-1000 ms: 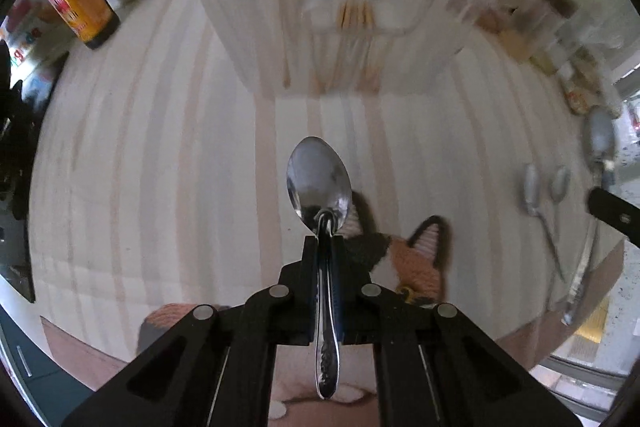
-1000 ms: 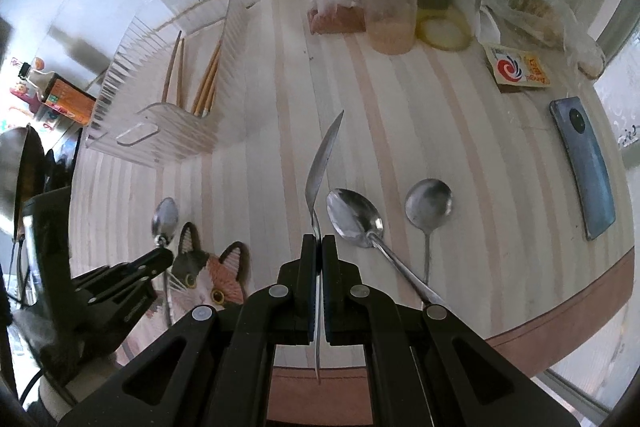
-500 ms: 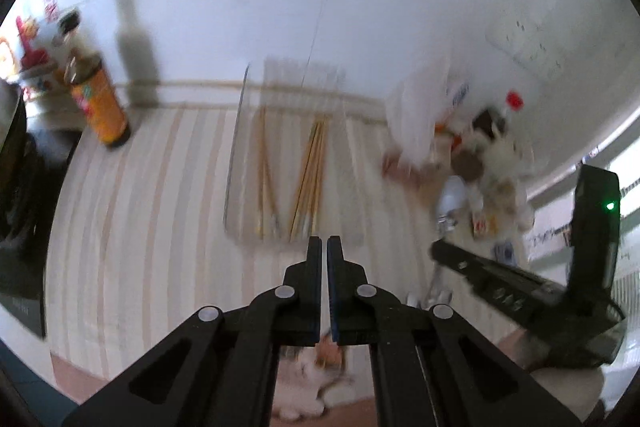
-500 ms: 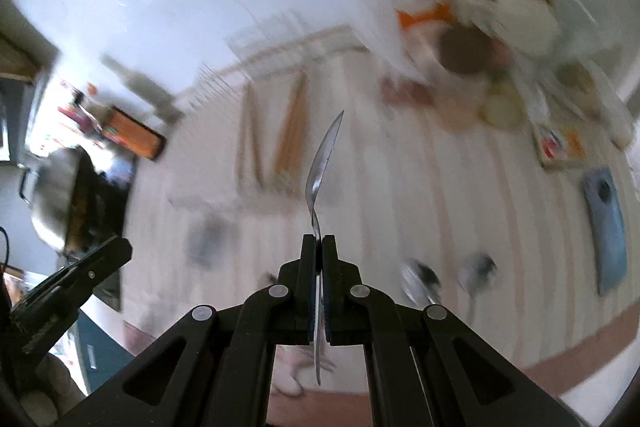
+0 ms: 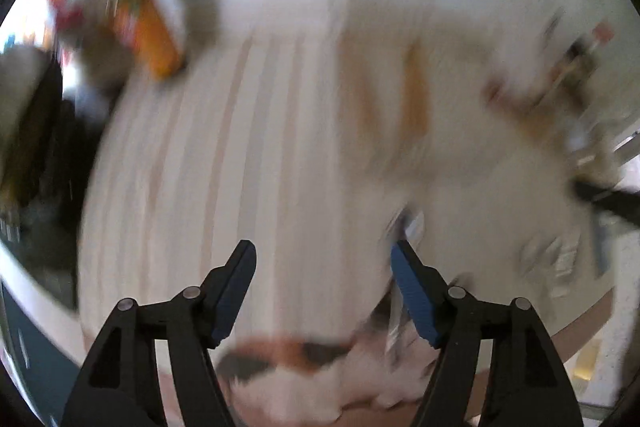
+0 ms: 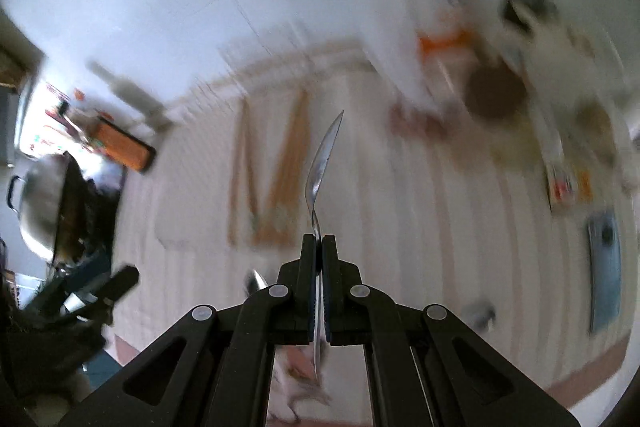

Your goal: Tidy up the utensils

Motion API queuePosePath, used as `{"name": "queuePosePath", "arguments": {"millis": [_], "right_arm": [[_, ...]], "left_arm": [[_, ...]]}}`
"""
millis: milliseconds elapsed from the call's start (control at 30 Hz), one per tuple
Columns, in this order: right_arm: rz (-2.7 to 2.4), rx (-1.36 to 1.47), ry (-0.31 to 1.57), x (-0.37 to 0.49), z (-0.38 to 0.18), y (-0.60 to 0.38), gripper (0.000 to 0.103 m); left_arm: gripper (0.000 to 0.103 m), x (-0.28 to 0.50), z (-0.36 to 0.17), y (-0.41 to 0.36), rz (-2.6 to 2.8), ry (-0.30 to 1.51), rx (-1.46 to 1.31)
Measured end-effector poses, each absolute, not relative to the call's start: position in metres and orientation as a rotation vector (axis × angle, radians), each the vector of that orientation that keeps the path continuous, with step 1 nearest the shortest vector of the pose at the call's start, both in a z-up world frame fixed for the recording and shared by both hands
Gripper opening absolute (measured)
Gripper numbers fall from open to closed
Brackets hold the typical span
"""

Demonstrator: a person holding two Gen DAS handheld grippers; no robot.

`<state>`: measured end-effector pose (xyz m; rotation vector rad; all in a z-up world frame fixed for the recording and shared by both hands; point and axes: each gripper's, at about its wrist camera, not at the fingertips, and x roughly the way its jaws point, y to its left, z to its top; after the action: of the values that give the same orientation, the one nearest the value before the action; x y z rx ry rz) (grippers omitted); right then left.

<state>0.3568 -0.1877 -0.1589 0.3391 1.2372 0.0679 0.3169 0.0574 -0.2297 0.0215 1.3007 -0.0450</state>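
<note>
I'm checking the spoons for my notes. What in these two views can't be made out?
- Left wrist view: motion blur smears the table; the shiny piece beside the opening left tongs can't be identified.
- Right wrist view: the spoon in the shut right tongs shows edge-on, its handle end lost in blur.
- Right wrist view: chopsticks blurred, uncountable.

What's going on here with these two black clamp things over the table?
A person is sorting cutlery with a handheld gripper in each hand. The right gripper has its jaws shut on a spoon, held edge-on above the striped table. The left gripper has its jaws opening with nothing pressed between them; a blurred metal utensil shows by its right finger. Wooden chopsticks lie farther back. Both views are motion-blurred.
</note>
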Motion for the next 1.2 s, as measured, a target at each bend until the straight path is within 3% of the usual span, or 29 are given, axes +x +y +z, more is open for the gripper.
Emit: {"name": "queuePosePath", "arguments": {"millis": [133, 200, 233, 267, 333, 800, 867, 933, 967, 1033, 1200], "right_arm": [[0.019, 0.357, 1.346, 0.324, -0.202, -0.200, 0.002], [0.001, 0.341, 1.385, 0.315, -0.216, -0.201, 0.002], [-0.004, 0.327, 1.397, 0.311, -0.221, -0.201, 0.002], [-0.010, 0.305, 1.407, 0.307, -0.224, -0.200, 0.002], [-0.018, 0.278, 1.413, 0.301, -0.226, -0.198, 0.002], [-0.057, 0.243, 1.404, 0.283, -0.221, -0.194, 0.002], [-0.059, 0.249, 1.402, 0.282, -0.222, -0.194, 0.002], [-0.065, 0.250, 1.399, 0.280, -0.223, -0.193, 0.003], [-0.069, 0.250, 1.397, 0.279, -0.223, -0.193, 0.003], [-0.079, 0.253, 1.394, 0.281, -0.225, -0.194, 0.003], [-0.107, 0.278, 1.397, 0.280, -0.234, -0.201, 0.003]], "left_arm": [[0.068, 0.297, -0.300, 0.076, 0.032, 1.443, -0.011], [0.074, 0.291, -0.308, 0.081, 0.039, 1.382, -0.039], [0.080, 0.291, -0.311, 0.082, 0.035, 1.367, -0.056], [0.094, 0.292, -0.314, 0.081, 0.019, 1.364, -0.068], [0.103, 0.295, -0.321, 0.077, 0.003, 1.368, -0.077], [0.097, 0.325, -0.316, 0.025, -0.179, 1.397, -0.065], [0.077, 0.329, -0.327, 0.008, -0.196, 1.428, -0.034], [0.064, 0.330, -0.328, -0.003, -0.195, 1.404, 0.032], [0.038, 0.330, -0.328, -0.010, -0.200, 1.391, 0.070], [0.005, 0.331, -0.328, -0.015, -0.197, 1.384, 0.113], [0.004, 0.326, -0.331, -0.027, -0.204, 1.396, 0.124]]}}
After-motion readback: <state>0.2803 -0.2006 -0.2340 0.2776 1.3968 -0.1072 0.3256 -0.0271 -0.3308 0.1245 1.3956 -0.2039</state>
